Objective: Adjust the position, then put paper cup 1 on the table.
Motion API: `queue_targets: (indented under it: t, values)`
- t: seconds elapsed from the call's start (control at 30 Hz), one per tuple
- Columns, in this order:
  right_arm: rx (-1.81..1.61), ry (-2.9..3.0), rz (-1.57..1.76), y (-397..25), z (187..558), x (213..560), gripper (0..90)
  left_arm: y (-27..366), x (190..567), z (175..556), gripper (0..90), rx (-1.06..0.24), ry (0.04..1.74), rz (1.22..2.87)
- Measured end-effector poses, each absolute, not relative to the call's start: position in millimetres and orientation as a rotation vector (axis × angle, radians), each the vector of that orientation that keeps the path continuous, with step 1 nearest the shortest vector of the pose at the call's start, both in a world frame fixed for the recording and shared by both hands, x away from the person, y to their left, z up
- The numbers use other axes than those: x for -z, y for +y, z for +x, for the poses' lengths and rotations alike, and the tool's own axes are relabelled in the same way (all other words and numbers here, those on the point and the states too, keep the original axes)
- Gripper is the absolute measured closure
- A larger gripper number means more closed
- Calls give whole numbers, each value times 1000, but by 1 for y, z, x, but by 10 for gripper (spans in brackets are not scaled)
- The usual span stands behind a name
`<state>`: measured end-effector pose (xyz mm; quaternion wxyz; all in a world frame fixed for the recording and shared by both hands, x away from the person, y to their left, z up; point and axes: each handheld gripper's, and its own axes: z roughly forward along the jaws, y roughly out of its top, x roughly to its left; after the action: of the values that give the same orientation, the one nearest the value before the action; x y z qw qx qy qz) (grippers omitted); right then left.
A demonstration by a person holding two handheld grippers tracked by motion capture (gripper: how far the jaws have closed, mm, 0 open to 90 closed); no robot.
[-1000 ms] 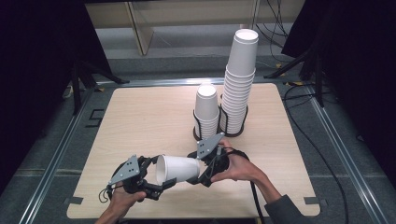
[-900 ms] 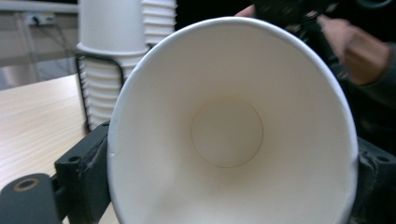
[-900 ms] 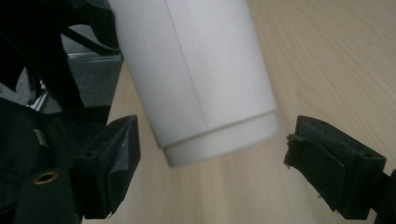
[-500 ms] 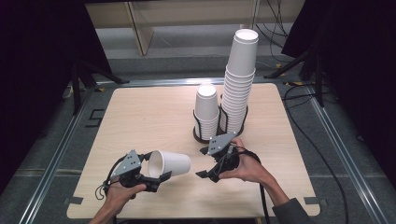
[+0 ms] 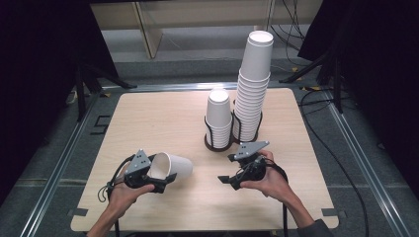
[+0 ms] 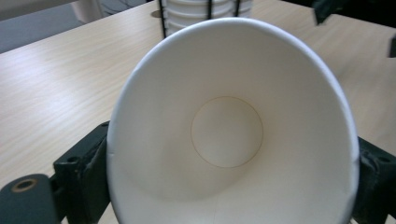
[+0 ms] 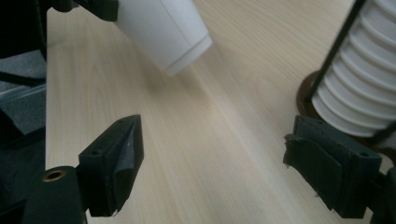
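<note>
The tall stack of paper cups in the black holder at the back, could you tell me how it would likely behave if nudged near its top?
The tall stack rises well above its black wire holder, so it would probably sway or tip. Thin paper cups look light, so little force should shift the upper ones. The short stack beside it would likely be steadier.

High overhead view forward-down over table (image 5: 148, 118); two close jaw-level views, all sharing cup racks (image 5: 220, 140).
</note>
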<state>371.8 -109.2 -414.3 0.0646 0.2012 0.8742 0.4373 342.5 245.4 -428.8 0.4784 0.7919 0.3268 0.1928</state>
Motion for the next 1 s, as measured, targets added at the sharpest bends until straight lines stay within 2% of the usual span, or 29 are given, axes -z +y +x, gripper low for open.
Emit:
queue_targets:
  t: [0.17, 0.7, 1.0]
  values:
    - [-1391, 2593, 735, -121, 372, 421, 213, 249, 430, 359, 90, -484, 867, 1949]
    - [-1346, 2595, 751, -128, 366, 432, 202, 254, 416, 407, 89, -578, 994, 1976]
    - [-1344, 2590, 777, -132, 364, 433, 207, 266, 412, 444, 88, -612, 1093, 2095]
